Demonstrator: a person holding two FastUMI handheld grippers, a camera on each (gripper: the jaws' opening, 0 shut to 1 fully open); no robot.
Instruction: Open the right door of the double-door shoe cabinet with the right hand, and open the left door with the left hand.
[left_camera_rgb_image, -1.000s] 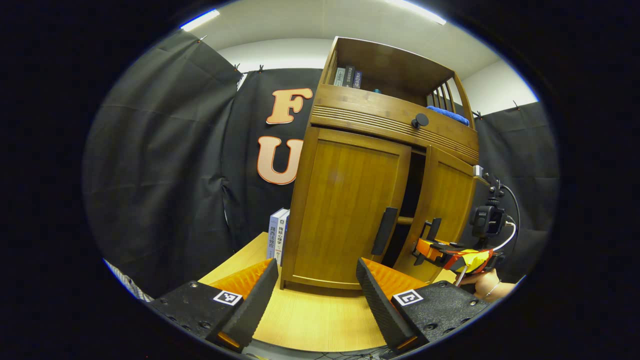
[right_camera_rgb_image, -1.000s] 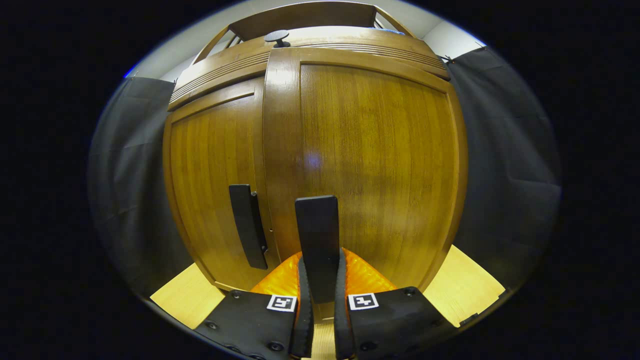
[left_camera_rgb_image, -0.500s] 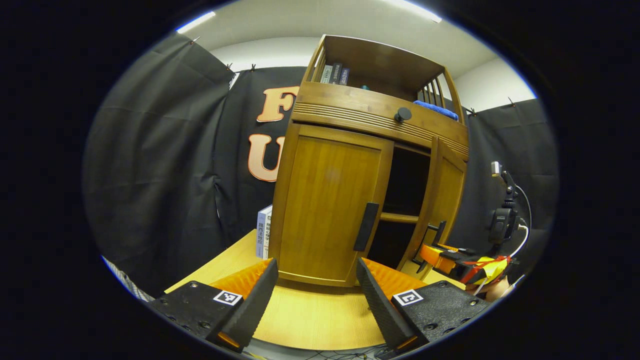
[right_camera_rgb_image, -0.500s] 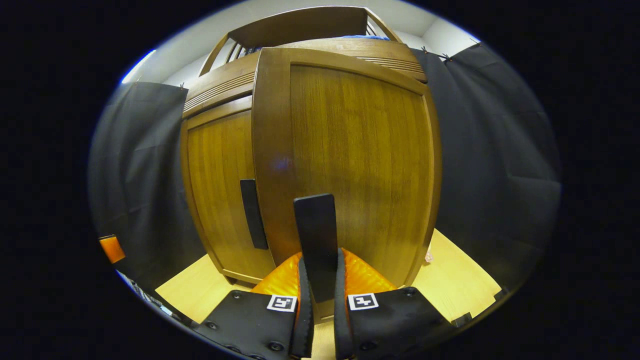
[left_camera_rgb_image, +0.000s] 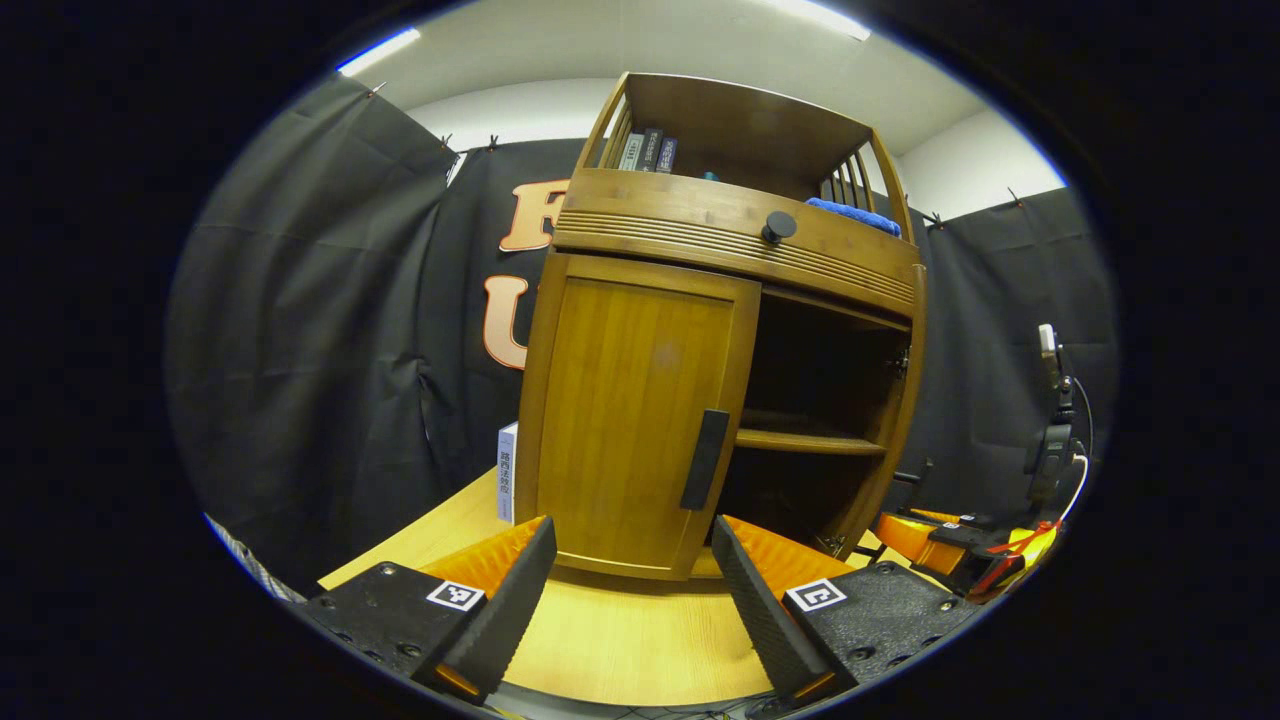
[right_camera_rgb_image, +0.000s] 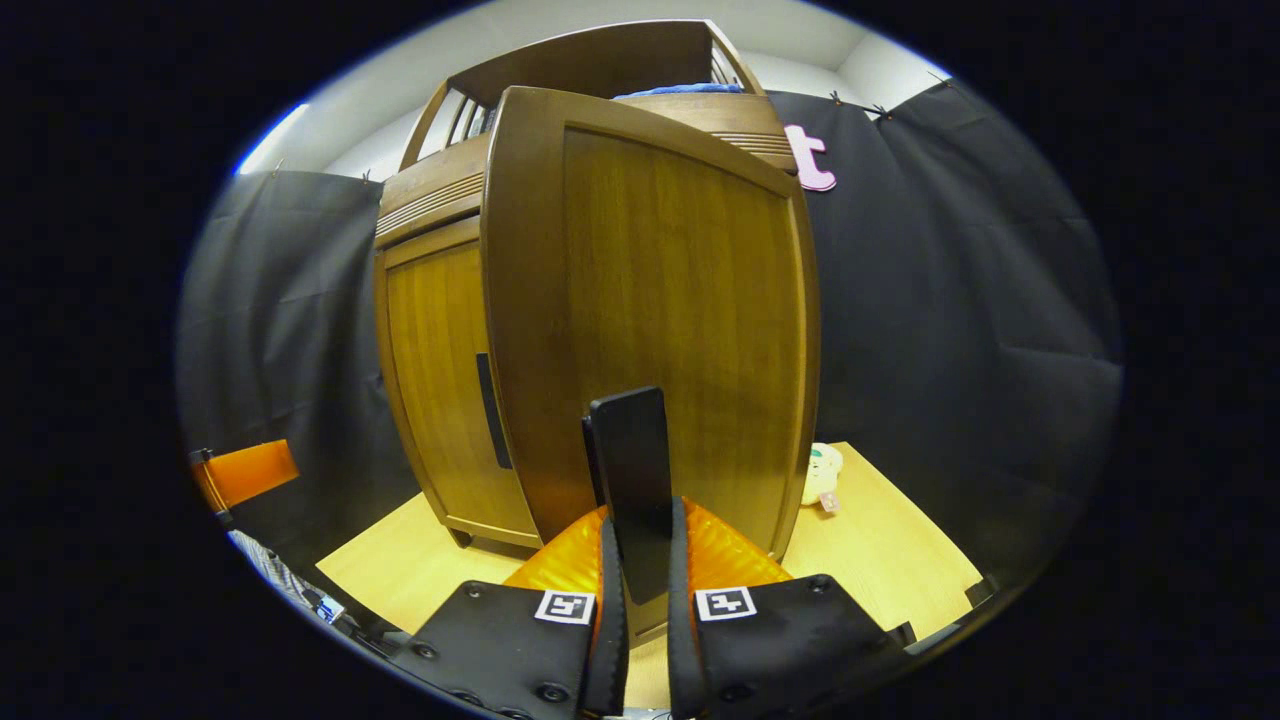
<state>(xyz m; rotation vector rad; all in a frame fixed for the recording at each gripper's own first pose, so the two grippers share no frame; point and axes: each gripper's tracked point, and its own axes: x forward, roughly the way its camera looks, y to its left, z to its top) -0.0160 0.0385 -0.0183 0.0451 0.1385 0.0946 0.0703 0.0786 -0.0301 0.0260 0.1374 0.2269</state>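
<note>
Two hand-held grippers in play; right hand-held gripper (right_camera_rgb_image: 640, 600) is clamped on the right door's handle (right_camera_rgb_image: 630, 470), both fingers pressing it; right door (right_camera_rgb_image: 650, 310) has swung much wider over the last sec, so in the left gripper view the cabinet's right bay (left_camera_rgb_image: 820, 400) & its shelf (left_camera_rgb_image: 810, 440) now stand exposed; right half looks about done, maybe a bit more swing; left hand-held gripper (left_camera_rgb_image: 630, 600) hangs w/ fingers spread apart, holding nothing, short of the left door (left_camera_rgb_image: 630, 420), which is shut; its handle (left_camera_rgb_image: 705, 458) is untouched; next job, by my read: left one closes in on that handle; shoe cabinet (left_camera_rgb_image: 720, 230) sits on the surface (left_camera_rgb_image: 620, 640).
</note>
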